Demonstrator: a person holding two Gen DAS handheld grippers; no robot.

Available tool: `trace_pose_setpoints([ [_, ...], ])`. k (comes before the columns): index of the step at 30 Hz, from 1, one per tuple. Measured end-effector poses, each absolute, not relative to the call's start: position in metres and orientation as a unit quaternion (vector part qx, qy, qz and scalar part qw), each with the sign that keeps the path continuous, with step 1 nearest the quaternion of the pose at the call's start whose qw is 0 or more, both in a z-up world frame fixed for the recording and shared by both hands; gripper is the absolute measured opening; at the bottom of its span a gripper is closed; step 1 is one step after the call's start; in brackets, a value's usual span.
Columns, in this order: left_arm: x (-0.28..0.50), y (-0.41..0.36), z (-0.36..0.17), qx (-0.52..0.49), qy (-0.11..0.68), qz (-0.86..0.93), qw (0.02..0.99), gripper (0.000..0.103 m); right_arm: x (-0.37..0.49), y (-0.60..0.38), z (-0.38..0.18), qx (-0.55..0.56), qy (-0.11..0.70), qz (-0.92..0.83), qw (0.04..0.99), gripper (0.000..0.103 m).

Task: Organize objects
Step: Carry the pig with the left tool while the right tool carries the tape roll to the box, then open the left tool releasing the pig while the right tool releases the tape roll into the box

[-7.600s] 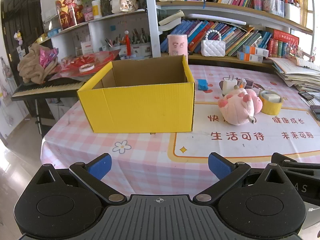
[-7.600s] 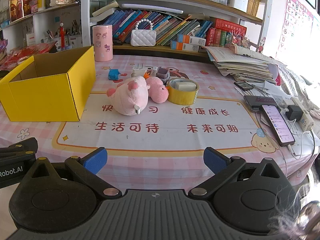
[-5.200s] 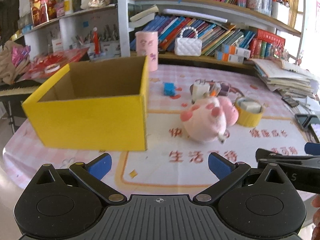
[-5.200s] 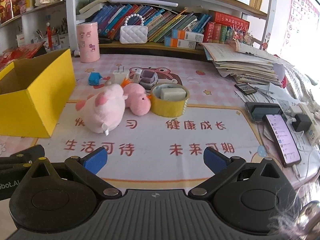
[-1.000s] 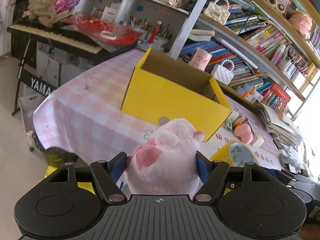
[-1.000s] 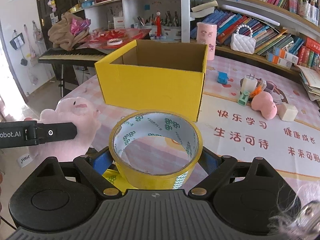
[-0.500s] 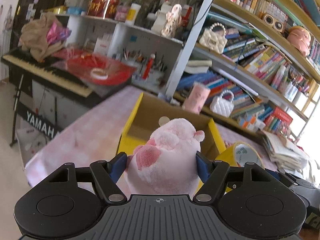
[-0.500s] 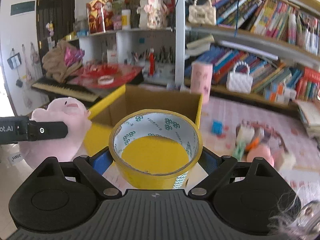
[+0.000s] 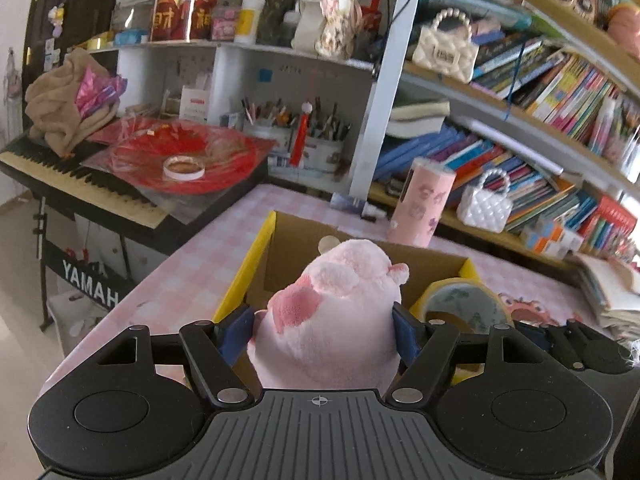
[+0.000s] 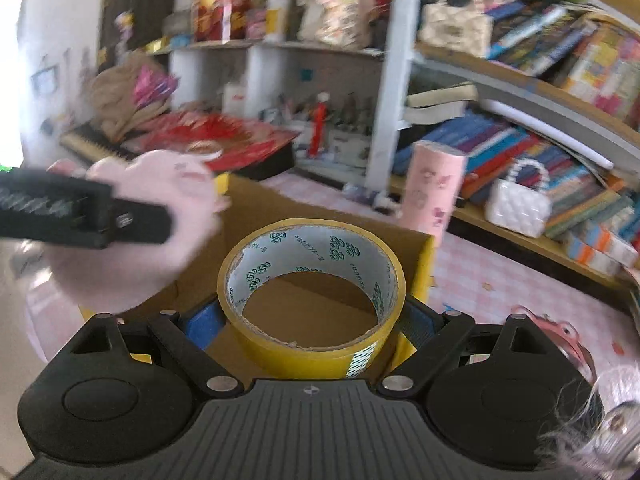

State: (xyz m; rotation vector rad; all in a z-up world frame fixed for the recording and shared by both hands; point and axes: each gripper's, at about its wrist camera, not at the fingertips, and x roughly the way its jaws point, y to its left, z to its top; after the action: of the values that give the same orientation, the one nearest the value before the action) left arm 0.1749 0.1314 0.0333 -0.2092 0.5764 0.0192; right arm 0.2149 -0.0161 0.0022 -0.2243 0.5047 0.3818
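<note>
One pink plush pig (image 9: 332, 312), one yellow tape roll (image 10: 312, 292), one yellow box (image 9: 260, 256), two handbags (image 9: 484, 208).

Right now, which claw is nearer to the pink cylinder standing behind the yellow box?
Right. The right claw holds tape at the box side nearer the pink cylinder; the left claw is farther left.

Pink checked tablecloth (image 9: 208, 256) on the table. Behind it, white shelves (image 9: 240, 46) and a long wooden bookshelf (image 9: 516, 108) crammed with bright books. Off to the left, a black keyboard (image 9: 72, 176) on a stand (brown cloth (image 9: 64, 100) heaped on top). Pale shiny floor (image 9: 20, 280) below. Bright daylight everywhere.
</note>
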Motion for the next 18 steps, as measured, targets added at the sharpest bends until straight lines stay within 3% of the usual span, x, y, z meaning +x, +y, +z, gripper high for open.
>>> trace_pose_setpoints([
  [18,0.235,0.114,0.001,-0.074,0.347,0.038,0.934,0.074,0.299,-0.026,-0.011,-0.152,0.312,0.308,0.886,0.091],
])
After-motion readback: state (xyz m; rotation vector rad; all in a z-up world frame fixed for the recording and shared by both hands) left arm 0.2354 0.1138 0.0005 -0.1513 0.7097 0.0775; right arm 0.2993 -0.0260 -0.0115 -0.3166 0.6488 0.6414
